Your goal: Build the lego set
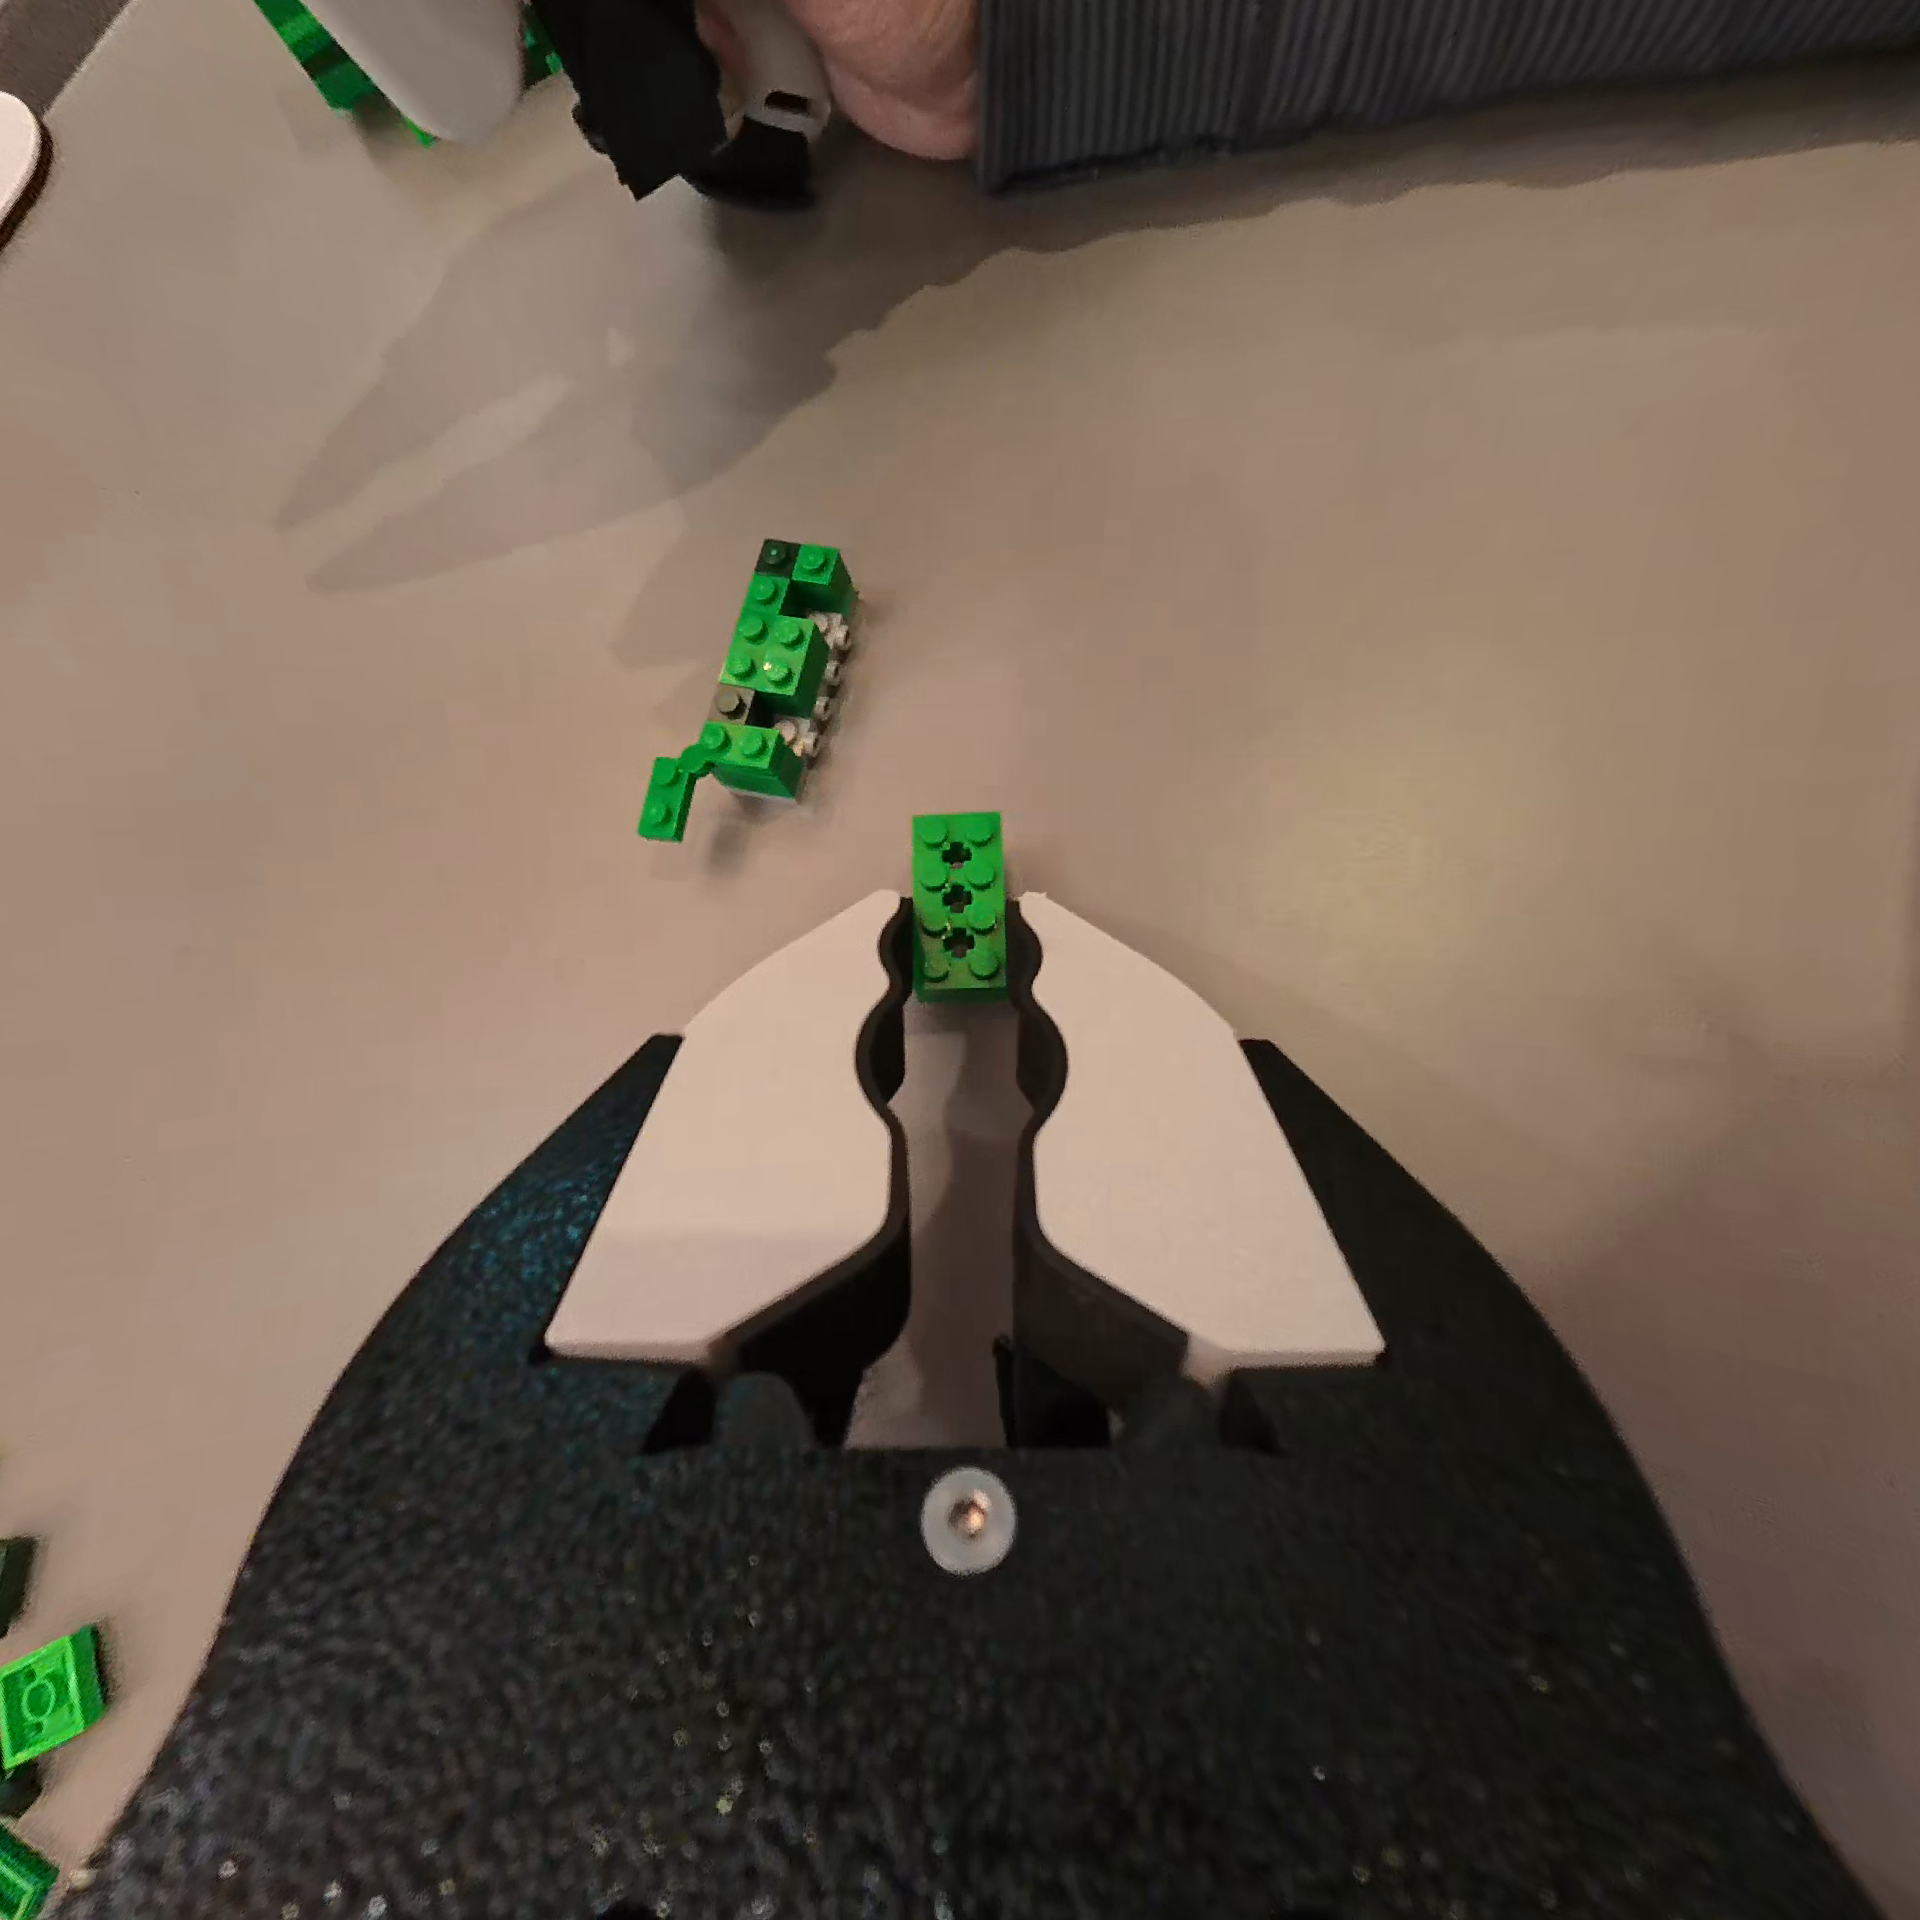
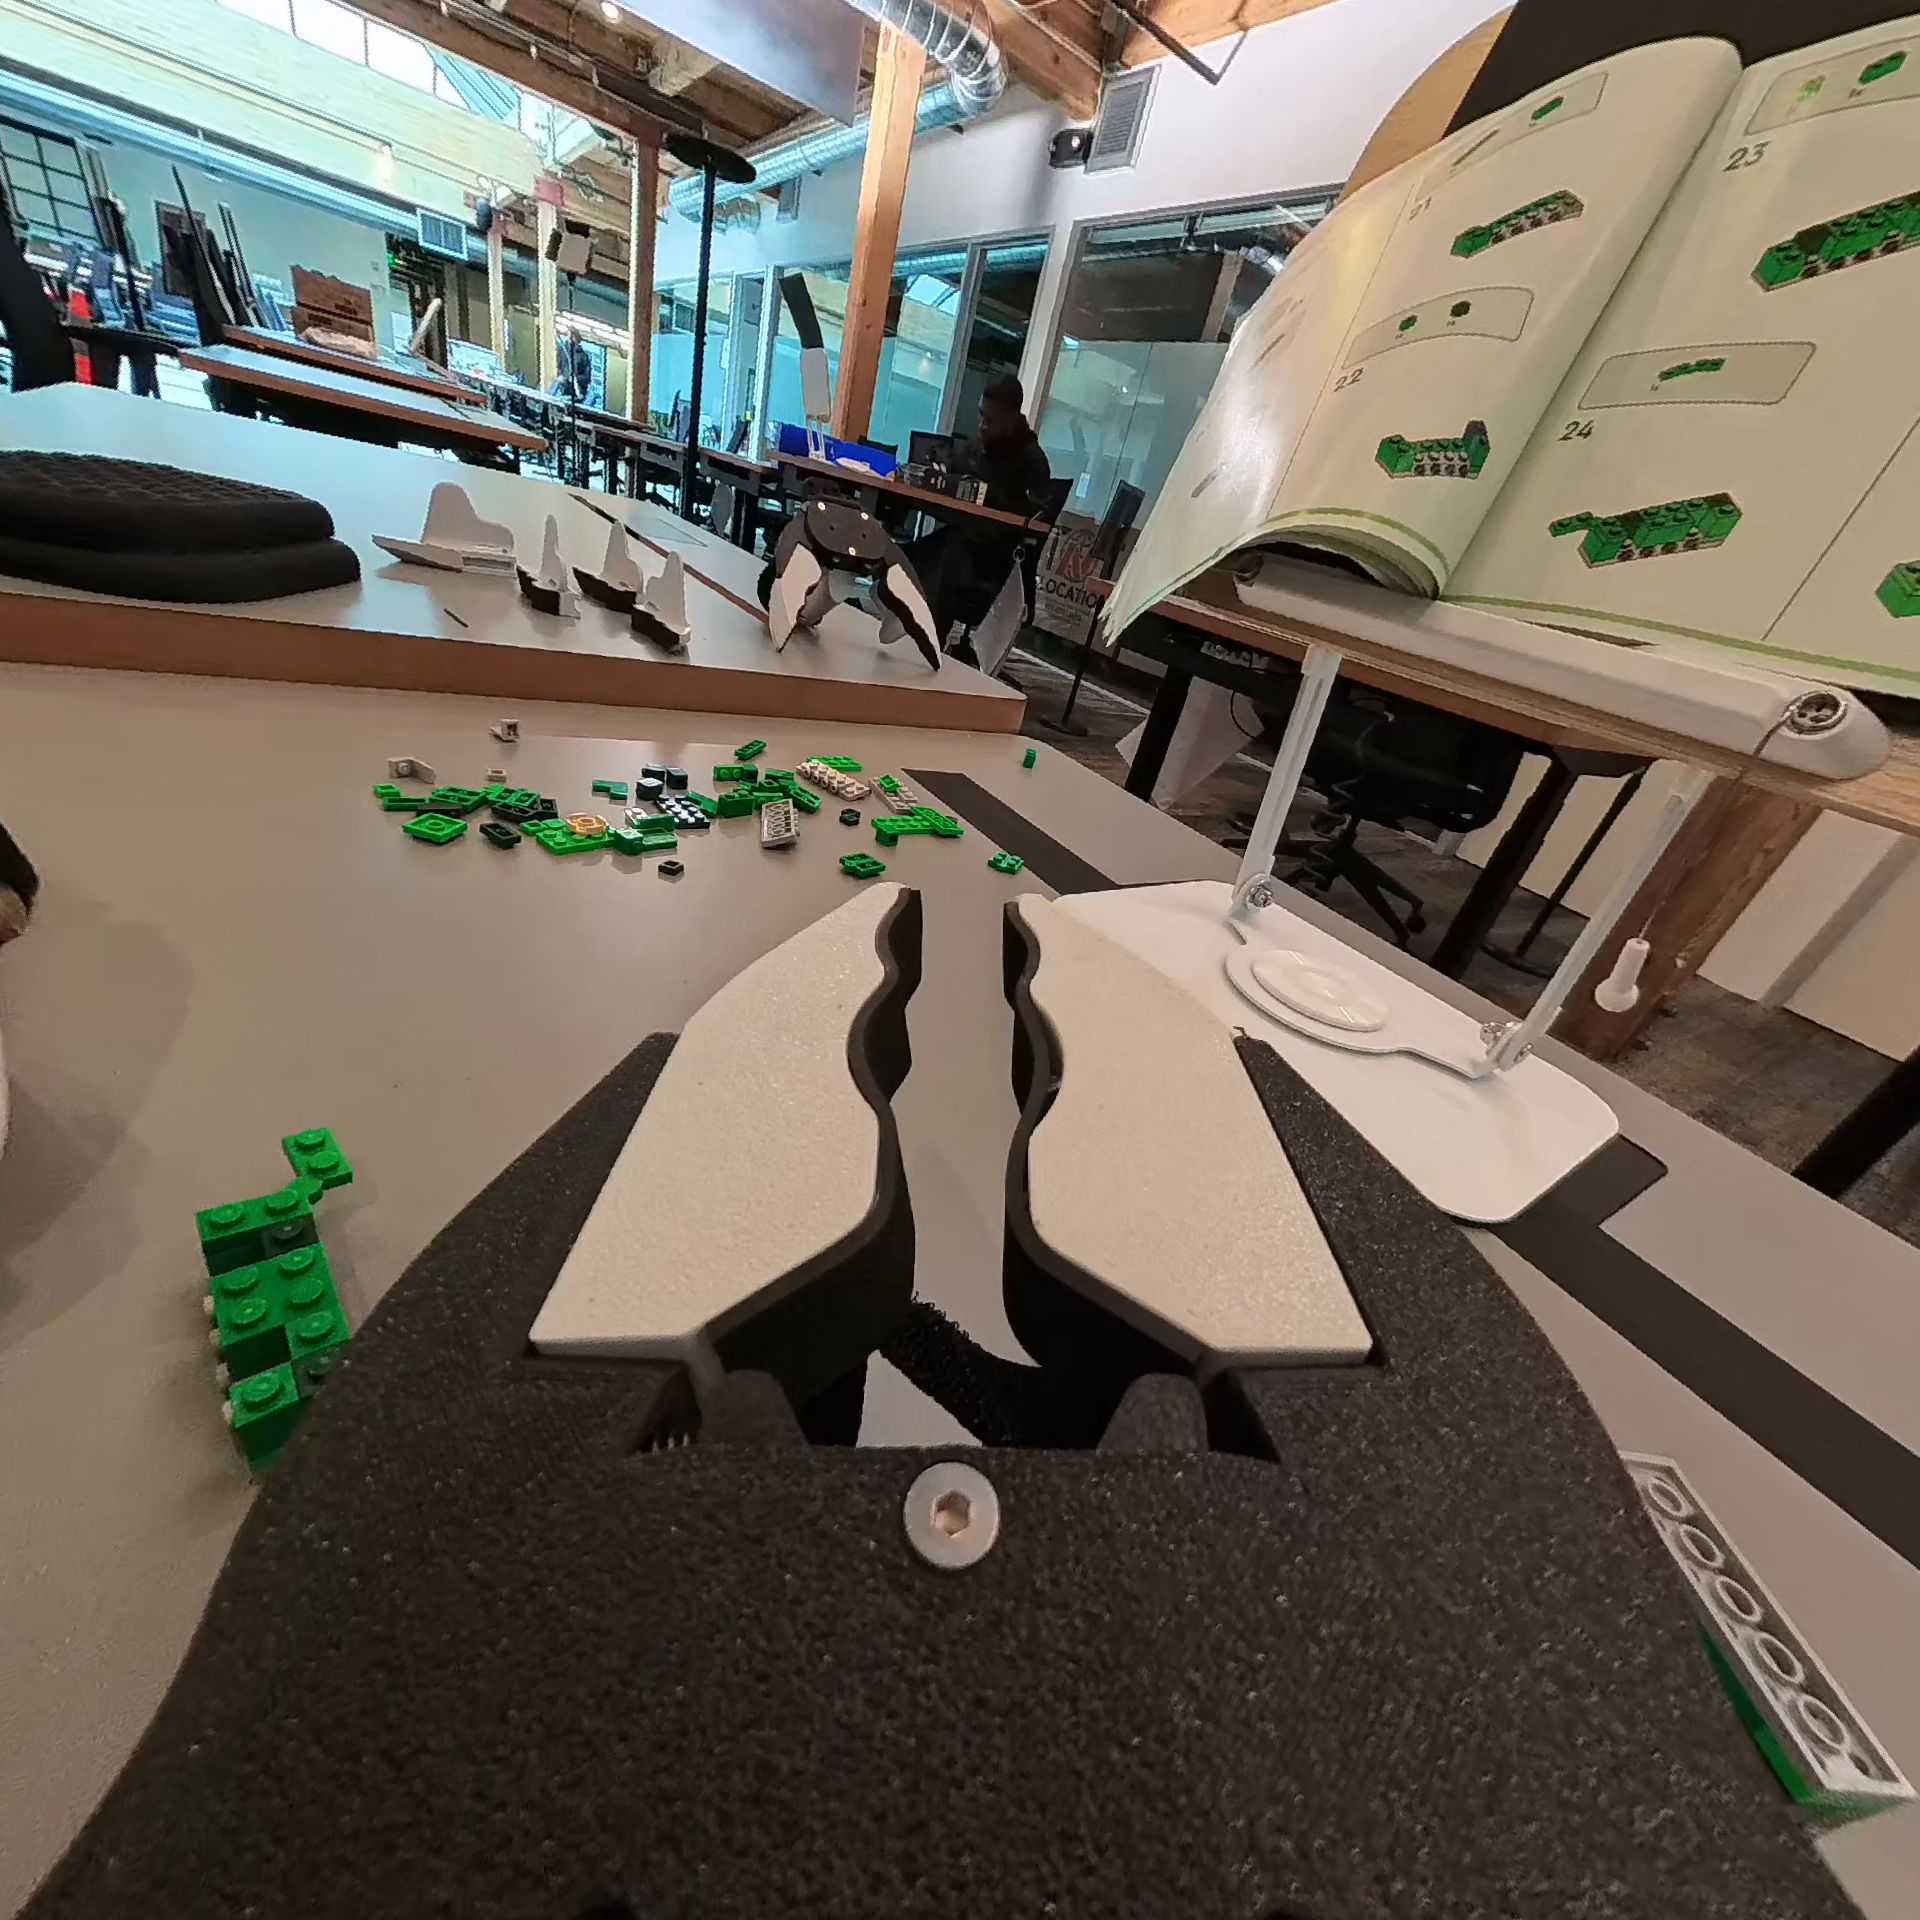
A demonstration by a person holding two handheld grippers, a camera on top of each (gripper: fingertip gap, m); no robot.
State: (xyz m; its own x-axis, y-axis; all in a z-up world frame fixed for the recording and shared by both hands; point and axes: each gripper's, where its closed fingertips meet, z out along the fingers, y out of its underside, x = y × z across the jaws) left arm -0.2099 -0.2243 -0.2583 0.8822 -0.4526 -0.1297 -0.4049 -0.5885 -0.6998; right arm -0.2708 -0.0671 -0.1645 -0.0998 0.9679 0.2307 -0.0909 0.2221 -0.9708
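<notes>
Green brick [image 1: 958,906] clamped between left tongs [image 1: 958,902] tips, assembly [image 1: 764,681] nearby

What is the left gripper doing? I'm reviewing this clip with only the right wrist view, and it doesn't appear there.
Observer: The left gripper is shut on a green brick with a row of holes, held lengthwise between its fingertips.
Operator: Is that brick touching the half-built green model I see at my lower left?
Observer: No. The model lies on the table, apart from the brick, ahead of it and to its left.
Operator: Anything else near it?
Observer: A hand in a striped sleeve sits at the table's far edge.
</notes>
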